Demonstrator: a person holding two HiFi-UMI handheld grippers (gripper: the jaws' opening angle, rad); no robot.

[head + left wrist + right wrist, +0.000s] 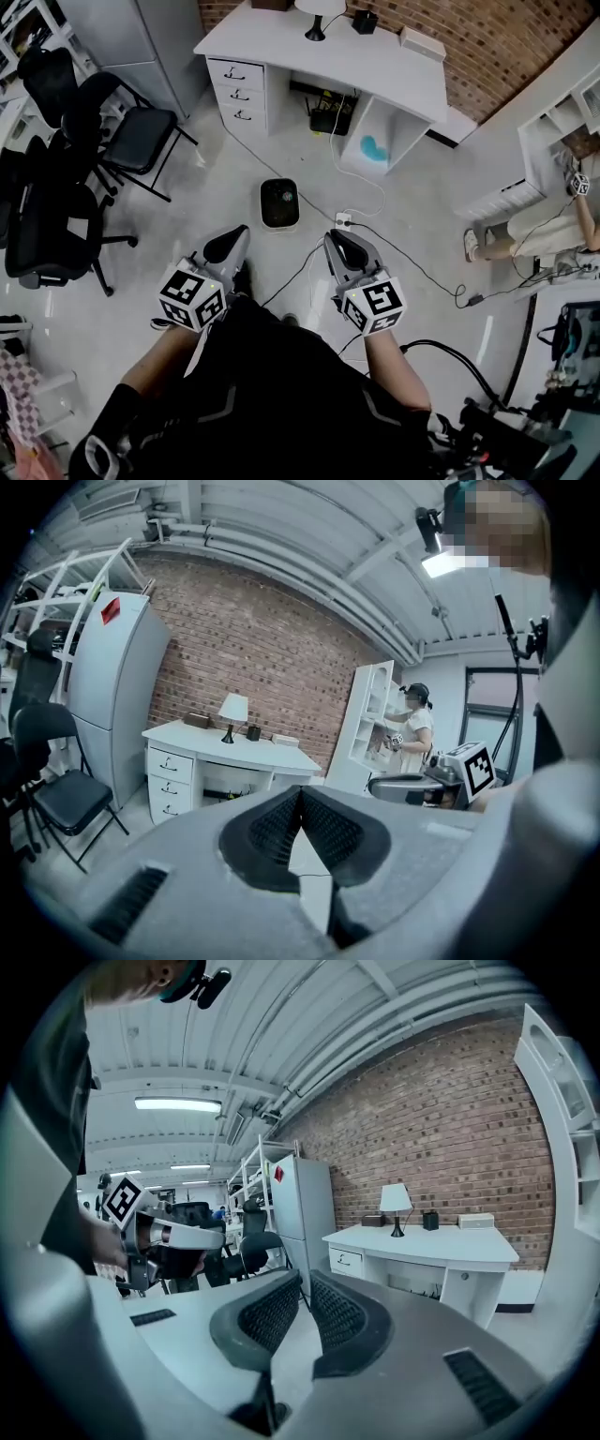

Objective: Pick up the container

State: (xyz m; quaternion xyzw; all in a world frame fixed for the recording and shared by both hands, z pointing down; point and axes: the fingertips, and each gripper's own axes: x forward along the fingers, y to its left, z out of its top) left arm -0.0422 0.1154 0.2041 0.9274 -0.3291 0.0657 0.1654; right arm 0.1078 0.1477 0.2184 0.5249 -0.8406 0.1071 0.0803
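**On the pale floor: a container ahead of two closed grippers**

At the bottom of the head view, the wearer's dark clothing (281, 394) hides the floor nearest the feet. At the right edge a second person (525, 239) is cut off by the frame, beside a white shelf unit (553, 141). The lamp (317, 19) on the desk (375, 66) loses most of its shade to the top edge.

The container (279, 203) shows only in the head view, just above centre. It is dark inside with a white rim, and its contents cannot be made out. It stands on the floor (187, 197) between the desk and the grippers, apart from both.

The left gripper (236, 234) has its fingers (272, 827) pressed together on nothing. The right gripper (334, 238) is likewise closed and empty, fingers (342, 1316).

No lettering can be read. Each marker cube (192, 295) bears black-and-white squares only. A red label (111, 609) on the fridge (112, 696) is too small to read.

Cables (403, 258) trail from a power strip (343, 221) just right of the container. Black chairs (66, 187) crowd the left, and a brick wall (506, 37) runs behind the desk.
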